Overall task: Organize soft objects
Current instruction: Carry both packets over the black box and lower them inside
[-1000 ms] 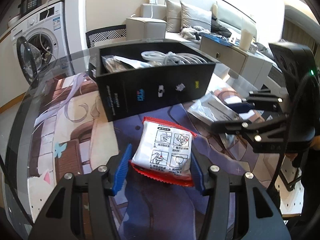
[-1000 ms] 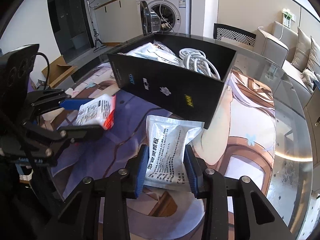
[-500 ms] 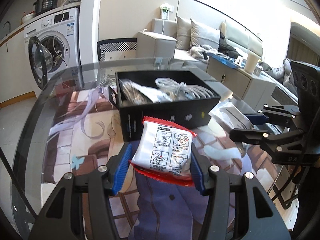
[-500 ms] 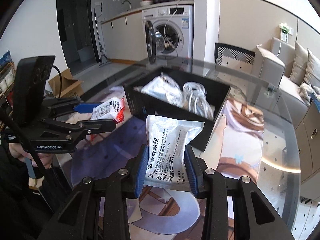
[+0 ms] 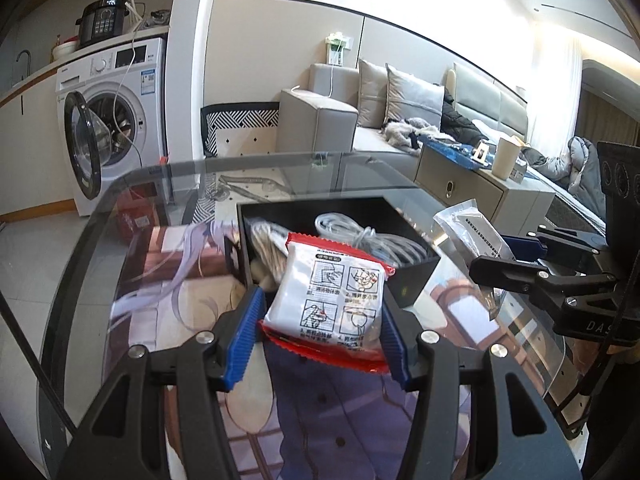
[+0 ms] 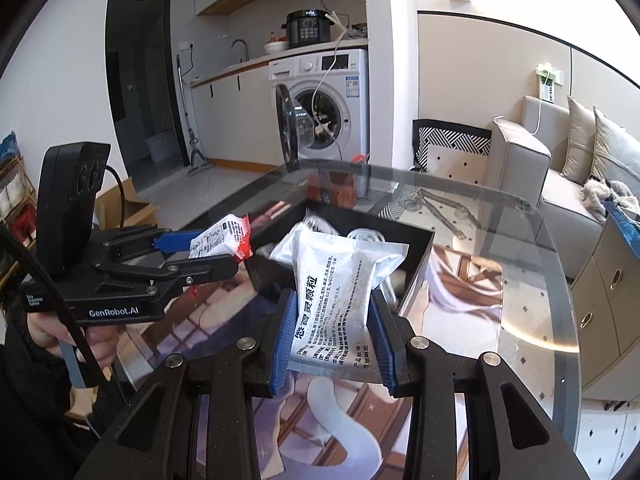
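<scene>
Red-edged packet [image 5: 338, 300] sits clamped in the left gripper [image 5: 320, 334] jaws; the right gripper [image 6: 334, 338] jaws clamp a silver sachet [image 6: 340, 300], both above the worktop [image 6: 520, 272] by the black box [image 5: 412, 276].

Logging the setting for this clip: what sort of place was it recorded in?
Most likely a home, an open-plan flat. A washing machine stands under a kitchen counter with a cooker on top, and a grey sofa with cushions sits beyond the glass table.
</scene>
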`<state>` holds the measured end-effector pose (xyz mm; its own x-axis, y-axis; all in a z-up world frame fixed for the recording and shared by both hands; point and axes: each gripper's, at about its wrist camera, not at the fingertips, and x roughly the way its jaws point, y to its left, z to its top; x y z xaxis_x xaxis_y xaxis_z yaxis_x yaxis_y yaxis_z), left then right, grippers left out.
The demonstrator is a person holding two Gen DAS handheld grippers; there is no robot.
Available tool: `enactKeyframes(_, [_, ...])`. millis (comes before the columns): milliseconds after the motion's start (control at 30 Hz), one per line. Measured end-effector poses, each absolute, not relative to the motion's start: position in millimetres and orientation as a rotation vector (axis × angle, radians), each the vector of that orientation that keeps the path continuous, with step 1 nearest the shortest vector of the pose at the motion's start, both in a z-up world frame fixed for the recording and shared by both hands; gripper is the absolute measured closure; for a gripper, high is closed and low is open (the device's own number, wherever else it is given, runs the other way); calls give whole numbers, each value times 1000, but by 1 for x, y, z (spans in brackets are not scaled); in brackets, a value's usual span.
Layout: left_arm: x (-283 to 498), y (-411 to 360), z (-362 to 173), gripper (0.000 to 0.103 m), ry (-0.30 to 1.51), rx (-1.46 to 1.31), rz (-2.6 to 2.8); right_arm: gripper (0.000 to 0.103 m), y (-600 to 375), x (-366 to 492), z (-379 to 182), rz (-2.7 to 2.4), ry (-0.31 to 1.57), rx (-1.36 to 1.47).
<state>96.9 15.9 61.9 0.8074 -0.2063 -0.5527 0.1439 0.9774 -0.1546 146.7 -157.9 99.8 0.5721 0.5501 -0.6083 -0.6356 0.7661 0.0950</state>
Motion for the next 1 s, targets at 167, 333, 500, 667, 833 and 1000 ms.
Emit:
enactKeyframes(167, [108,16,68,49,594,-126,-178,67,-159,160,111,678,644,-106])
enactKeyframes(333, [120,16,71,49,589,-129,-181,67,-159,171,117,658,638,-87])
enactKeyframes(500, [132,18,75,49,580,-127,-175,67,-157,185,119,644,641,-77])
enactKeyframes(667, [145,20,77,49,580,-135,-173,67,-150,200,118,640,649,-69])
enactKeyframes(833, [154,20,75,49,584,-148,-168,67,-142,212,112,645,662,-75])
enactKeyframes(1000, [165,20,69,48,596,-158,-159,67,-134,226,101,654,686,-77])
